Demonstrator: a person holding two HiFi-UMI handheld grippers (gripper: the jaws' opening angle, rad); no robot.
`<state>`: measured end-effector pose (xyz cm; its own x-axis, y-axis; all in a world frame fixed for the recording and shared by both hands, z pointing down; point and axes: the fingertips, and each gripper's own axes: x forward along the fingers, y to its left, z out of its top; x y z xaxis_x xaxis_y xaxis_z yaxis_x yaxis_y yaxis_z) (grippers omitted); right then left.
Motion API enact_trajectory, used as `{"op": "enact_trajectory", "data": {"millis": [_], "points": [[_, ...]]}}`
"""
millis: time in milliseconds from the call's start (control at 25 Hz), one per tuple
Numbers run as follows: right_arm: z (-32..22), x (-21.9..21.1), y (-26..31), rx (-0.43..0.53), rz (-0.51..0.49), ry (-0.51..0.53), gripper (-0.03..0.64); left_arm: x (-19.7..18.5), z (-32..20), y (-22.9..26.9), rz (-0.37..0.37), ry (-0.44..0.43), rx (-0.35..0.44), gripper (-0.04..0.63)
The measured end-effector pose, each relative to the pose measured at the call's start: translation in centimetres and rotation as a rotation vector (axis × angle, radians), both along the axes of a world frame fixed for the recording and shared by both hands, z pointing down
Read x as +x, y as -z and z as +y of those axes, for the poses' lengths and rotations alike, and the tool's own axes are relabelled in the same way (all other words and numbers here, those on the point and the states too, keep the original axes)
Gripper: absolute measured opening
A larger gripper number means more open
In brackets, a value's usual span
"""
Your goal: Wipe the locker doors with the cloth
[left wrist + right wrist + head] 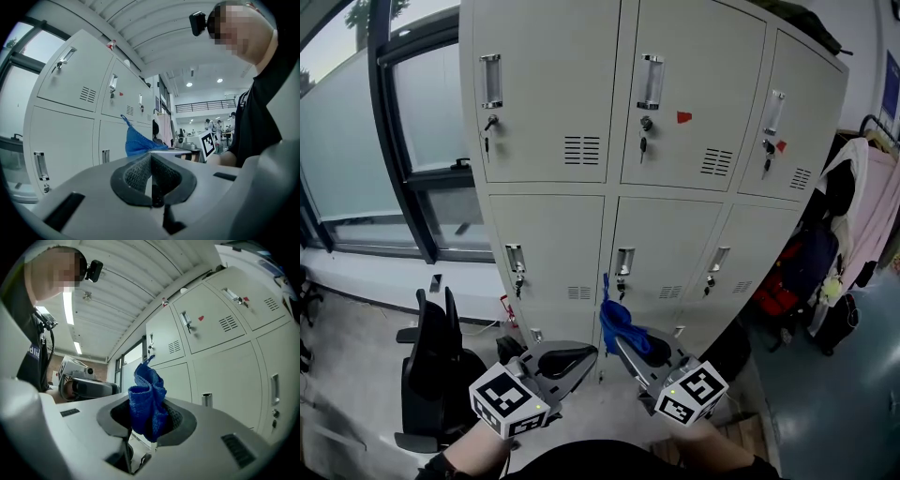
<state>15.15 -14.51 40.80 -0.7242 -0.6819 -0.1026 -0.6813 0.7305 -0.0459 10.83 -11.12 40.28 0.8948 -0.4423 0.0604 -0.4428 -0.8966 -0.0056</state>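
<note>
I'm pinching the blue cloth [620,324] in my right gripper [149,427], jaws clamped on its bunched middle so a loose tuft is standing free for wiping. It's hanging short of the locker doors [553,253] at twelve o'clock, not touching them. My left gripper [151,180], at nine o'clock of the cloth, is sitting closed and empty, out of the way.

The head view looks steeply down onto the lockers [675,103] close in front, with the left claw [579,356] and right claw [623,345] at its bottom edge. Each claw view sits low behind its own jaws, tilted up toward the ceiling [154,42]. All three share the lockers and the blue cloth [617,322].
</note>
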Motion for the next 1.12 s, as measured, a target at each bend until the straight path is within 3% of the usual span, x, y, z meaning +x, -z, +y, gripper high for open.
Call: {"op": "enact_trajectory", "data": {"millis": [400,1120], "points": [[0.7,-1.6,-0.5,-0.017,0.002,0.048,0.103,-0.7,0.2,-0.5,-0.002,0.013,-0.014,0.008],[1.5,-1.4,-1.0,-0.017,0.019,0.033,0.103,-1.2,0.9,-0.5,0.004,0.026,-0.015,0.008]]}}
